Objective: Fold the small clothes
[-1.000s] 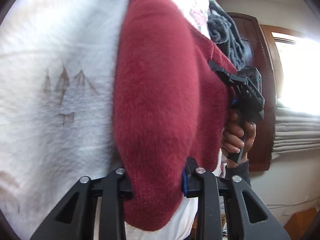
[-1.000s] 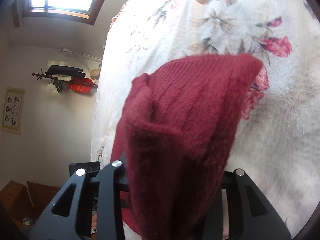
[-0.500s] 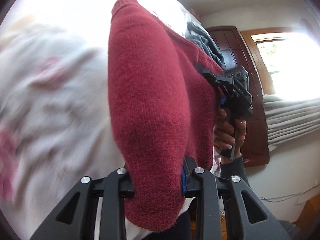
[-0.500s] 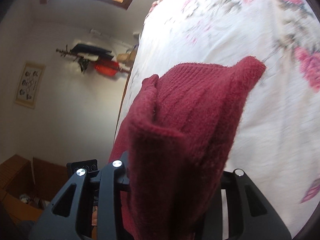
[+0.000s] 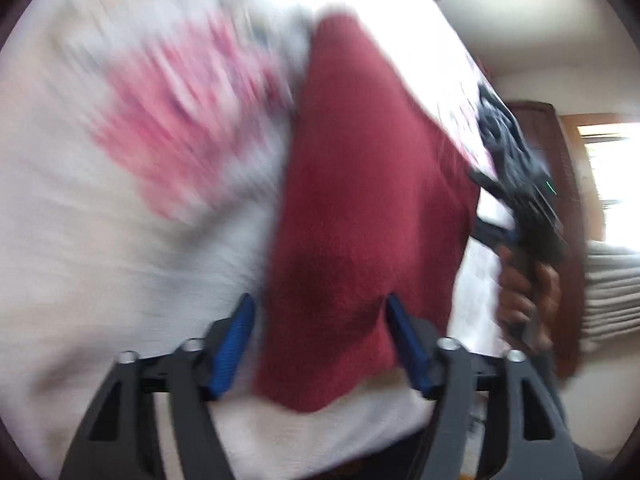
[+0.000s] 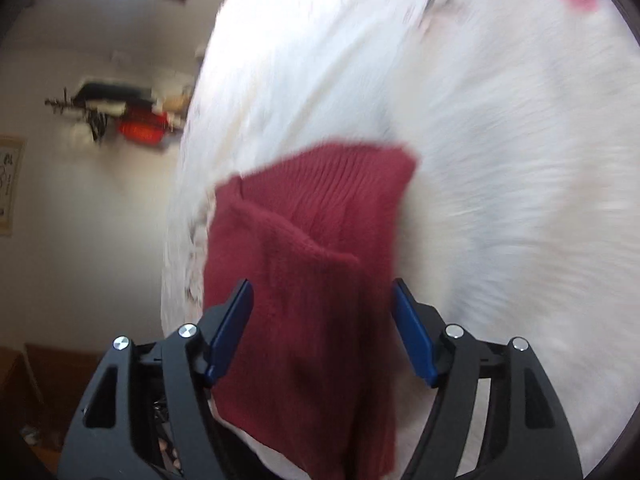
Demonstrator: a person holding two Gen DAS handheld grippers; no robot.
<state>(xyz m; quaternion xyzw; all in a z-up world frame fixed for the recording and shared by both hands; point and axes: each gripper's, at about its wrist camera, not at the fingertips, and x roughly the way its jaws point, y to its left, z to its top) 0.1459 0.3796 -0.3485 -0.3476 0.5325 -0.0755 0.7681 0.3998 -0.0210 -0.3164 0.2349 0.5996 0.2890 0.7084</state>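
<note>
Nearest to us in the left wrist view, the left gripper (image 5: 320, 344) has its 2 blue-padded fingers (image 5: 234, 350) spread wide, and the red knitted sweater (image 5: 360, 216) lies between them without being pinched. The right gripper (image 6: 322, 330) stands the same way in its own view, its fingers (image 6: 230, 332) spread either side of the sweater's near edge, gripping nothing. We judge both have let go so the garment can settle flat on the bed (image 5: 120, 240), whose white floral cover lies under it. The sweater's long axis runs away from the left gripper up the bed, its near hem at the mattress edge; from the right it shows a ribbed band at its far end and a raised fold closer in. Farther off in the left view, the person's hand (image 5: 524, 292) holds the right gripper's handle, beside the sweater's side. Beyond it the room is blurred.
</note>
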